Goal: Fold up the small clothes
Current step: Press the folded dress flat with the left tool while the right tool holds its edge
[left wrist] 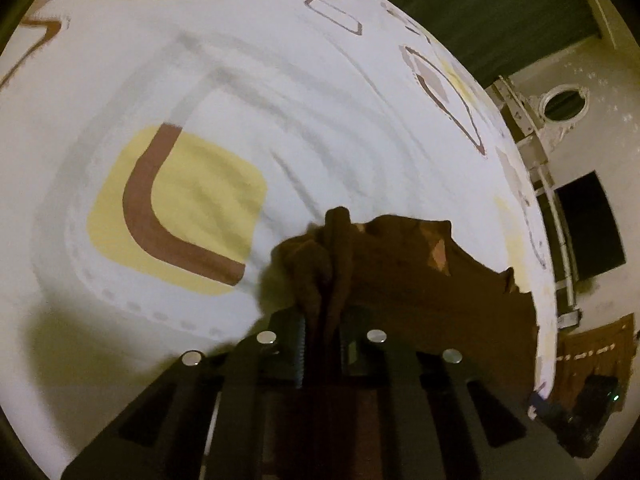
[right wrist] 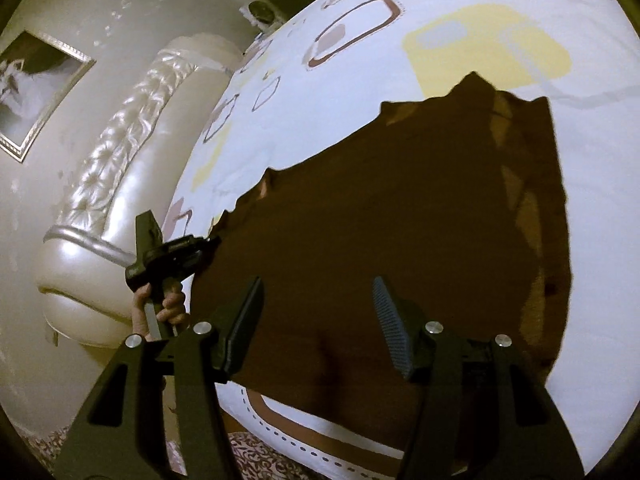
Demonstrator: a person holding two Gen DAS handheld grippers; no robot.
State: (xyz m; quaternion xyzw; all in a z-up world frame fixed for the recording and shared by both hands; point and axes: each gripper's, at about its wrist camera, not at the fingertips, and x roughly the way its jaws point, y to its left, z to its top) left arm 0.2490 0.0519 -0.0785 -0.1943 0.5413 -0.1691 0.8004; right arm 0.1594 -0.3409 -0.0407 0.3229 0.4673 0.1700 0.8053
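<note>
A dark brown garment (right wrist: 400, 200) lies spread on the patterned bed sheet (right wrist: 480, 40). In the left wrist view a bunched fold of the garment (left wrist: 336, 248) sticks up between the jaws of my left gripper (left wrist: 322, 312), which is shut on it. From the right wrist view that left gripper (right wrist: 212, 242) sits at the garment's left edge, held by a hand (right wrist: 168, 304). My right gripper (right wrist: 318, 280) hovers open over the near part of the garment, with nothing pinched between its fingers.
The white sheet (left wrist: 280, 100) carries yellow and brown squares. A pearly padded headboard (right wrist: 120, 120) and a framed picture (right wrist: 32, 88) stand to the left. A dark patterned floor covering (right wrist: 256, 456) shows below the bed edge.
</note>
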